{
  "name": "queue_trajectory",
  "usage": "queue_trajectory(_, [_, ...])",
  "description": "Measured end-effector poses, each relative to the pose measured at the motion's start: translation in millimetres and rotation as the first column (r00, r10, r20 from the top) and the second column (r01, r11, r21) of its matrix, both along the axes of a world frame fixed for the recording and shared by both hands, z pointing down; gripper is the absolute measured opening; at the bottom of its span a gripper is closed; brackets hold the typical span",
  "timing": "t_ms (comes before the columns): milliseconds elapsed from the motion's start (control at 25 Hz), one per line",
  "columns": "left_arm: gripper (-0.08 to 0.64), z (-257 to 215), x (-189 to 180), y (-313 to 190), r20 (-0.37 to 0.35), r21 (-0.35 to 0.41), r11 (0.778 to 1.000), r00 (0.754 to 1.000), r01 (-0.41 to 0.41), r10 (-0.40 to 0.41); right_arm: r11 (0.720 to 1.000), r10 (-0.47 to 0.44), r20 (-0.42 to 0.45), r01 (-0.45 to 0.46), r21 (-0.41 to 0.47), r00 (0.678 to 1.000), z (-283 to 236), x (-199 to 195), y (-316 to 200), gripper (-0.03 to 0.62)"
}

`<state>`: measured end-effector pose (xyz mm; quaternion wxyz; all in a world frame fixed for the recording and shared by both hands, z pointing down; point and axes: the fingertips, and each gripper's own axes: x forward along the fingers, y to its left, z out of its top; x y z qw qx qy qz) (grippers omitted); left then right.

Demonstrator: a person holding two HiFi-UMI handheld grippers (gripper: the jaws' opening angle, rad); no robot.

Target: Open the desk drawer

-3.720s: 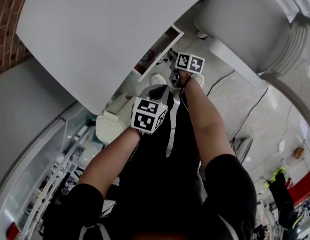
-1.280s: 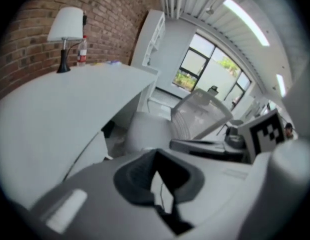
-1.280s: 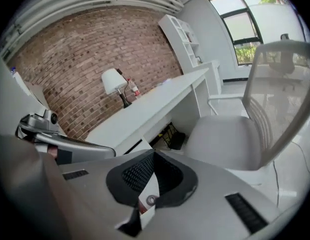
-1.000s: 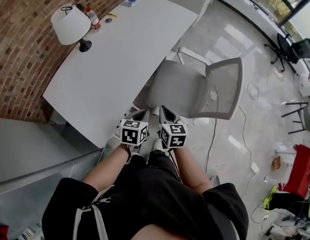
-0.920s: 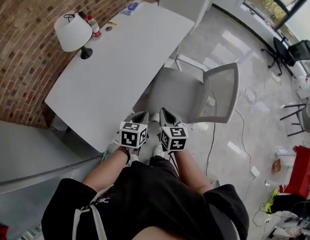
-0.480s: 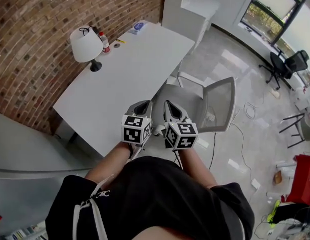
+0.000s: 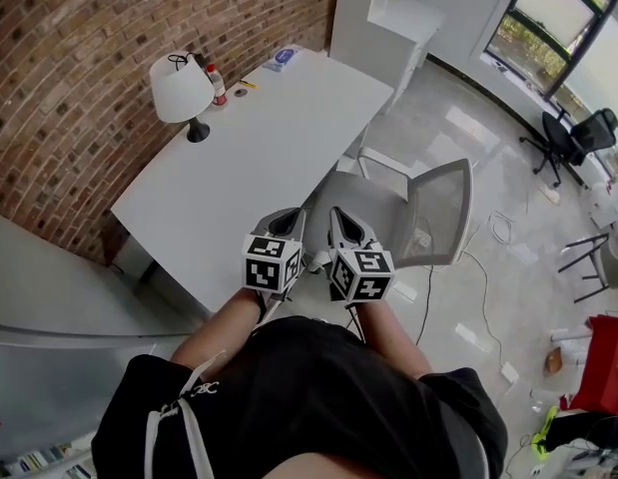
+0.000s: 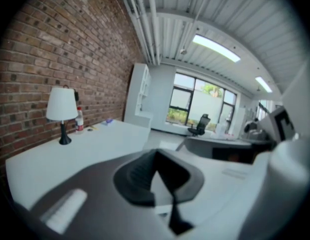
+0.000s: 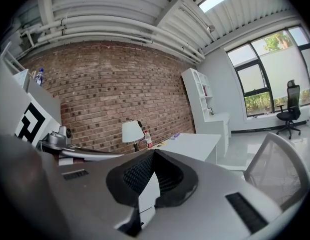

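Observation:
The white desk (image 7: 259,158) stands against the brick wall, and from above no drawer shows along its near edge. I hold both grippers side by side in front of my body, above the desk's near corner. The left gripper (image 7: 292,218) is shut with nothing in it, and so is the right gripper (image 7: 340,218). In the left gripper view the left gripper (image 8: 156,160) has its jaws together, pointing across the desk (image 8: 94,144). In the right gripper view the right gripper (image 9: 152,158) is shut too, and the desk (image 9: 195,141) lies beyond it.
A white lamp (image 7: 184,88) and a red-capped bottle (image 7: 218,83) stand at the desk's far side by the wall. A grey mesh chair (image 7: 428,213) sits at the desk's right. A white shelf unit (image 7: 383,8) stands past the desk. Cables lie on the shiny floor (image 7: 488,158).
Earlier the view was low over an open drawer with the right gripper at it. Now the view is high and far back, and both grippers are held together, away from the desk.

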<state>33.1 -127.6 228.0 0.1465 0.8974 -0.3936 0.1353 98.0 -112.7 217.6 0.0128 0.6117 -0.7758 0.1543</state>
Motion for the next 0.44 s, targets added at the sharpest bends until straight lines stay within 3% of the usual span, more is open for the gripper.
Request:
queue_trajectory(200, [-0.002, 4, 4, 6, 0.037, 0.039, 0.999, 0.999, 0.006, -0.007, 1.000, 0.011, 0.004, -0.011, -0.006, 1.000, 6, 7, 6, -0.002])
queue_trajectory(440, [-0.002, 10, 7, 11, 0.029, 0.022, 1.000, 1.000, -0.002, 0.001, 1.000, 0.022, 0.004, -0.022, -0.019, 1.000, 14, 11, 11, -0.002])
